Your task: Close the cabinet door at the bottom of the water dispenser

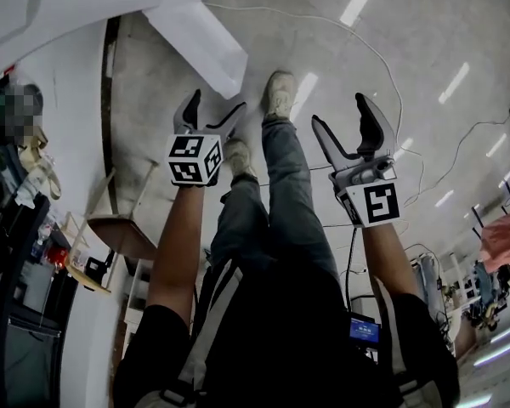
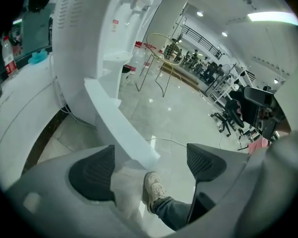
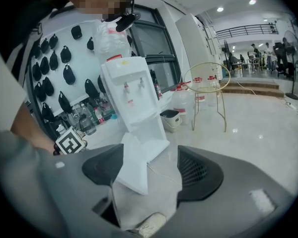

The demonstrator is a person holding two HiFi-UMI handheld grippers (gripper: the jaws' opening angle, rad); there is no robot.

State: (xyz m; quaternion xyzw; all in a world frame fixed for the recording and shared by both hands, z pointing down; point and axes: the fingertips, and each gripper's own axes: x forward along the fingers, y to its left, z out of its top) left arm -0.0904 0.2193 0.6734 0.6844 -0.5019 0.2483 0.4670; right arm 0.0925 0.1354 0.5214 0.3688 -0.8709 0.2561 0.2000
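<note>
The white water dispenser [image 3: 131, 98] stands on the glossy floor by the wall. Its bottom cabinet door [image 3: 134, 165] hangs open, swung out towards me. In the head view the dispenser body [image 1: 68, 7] fills the top left and the open door [image 1: 200, 45] juts out from it. My left gripper [image 1: 214, 109] is open and empty, just short of the door's free edge. My right gripper [image 1: 344, 117] is open and empty too, further right over bare floor. In the left gripper view the door [image 2: 121, 125] runs down to the left pad [image 2: 92, 172], apart from it.
The person's shoes [image 1: 279, 92] stand between the grippers, close to the door. A white cable [image 1: 357, 41] trails over the floor. A gold wire chair [image 3: 206, 90] and a small bin [image 3: 170, 119] stand right of the dispenser. A wooden stool [image 1: 119, 228] is at the left.
</note>
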